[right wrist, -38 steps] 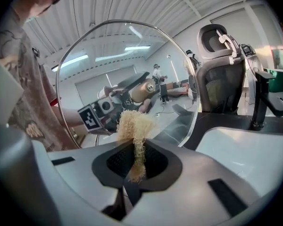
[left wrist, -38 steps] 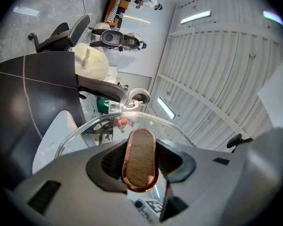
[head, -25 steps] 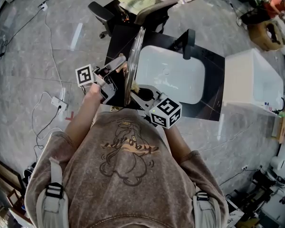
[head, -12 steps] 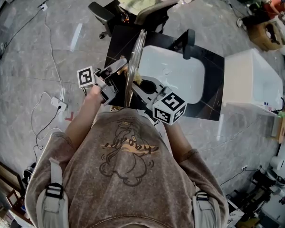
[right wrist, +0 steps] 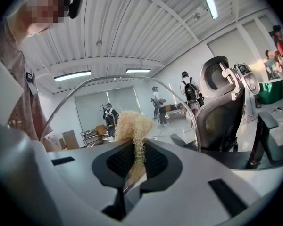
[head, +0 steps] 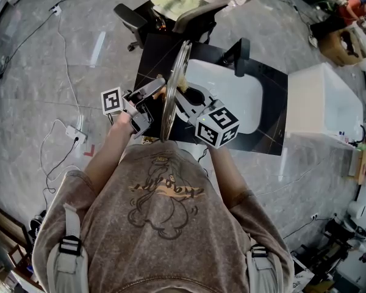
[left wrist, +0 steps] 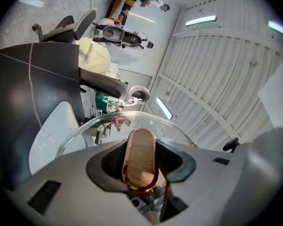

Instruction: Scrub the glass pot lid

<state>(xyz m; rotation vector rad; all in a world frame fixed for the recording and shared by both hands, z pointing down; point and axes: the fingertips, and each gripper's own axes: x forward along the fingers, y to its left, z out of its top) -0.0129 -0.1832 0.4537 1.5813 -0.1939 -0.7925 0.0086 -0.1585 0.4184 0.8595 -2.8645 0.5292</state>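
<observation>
Left gripper [head: 157, 91] clamps the lid knob [left wrist: 140, 160] (lid [head: 179, 63] on edge); right gripper [head: 184, 94] pinches scrubber [right wrist: 131, 125].

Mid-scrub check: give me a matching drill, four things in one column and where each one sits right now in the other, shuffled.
Things:
1. glass pot lid
2. lid handle
3. scrubber
4. sink

Places:
A. clamped in the right gripper jaws
B. set into the black counter
C. clamped in the left gripper jaws
D. held up on edge between the two grippers

Pairs: 1-D, 2-C, 3-A, 4-B
</observation>
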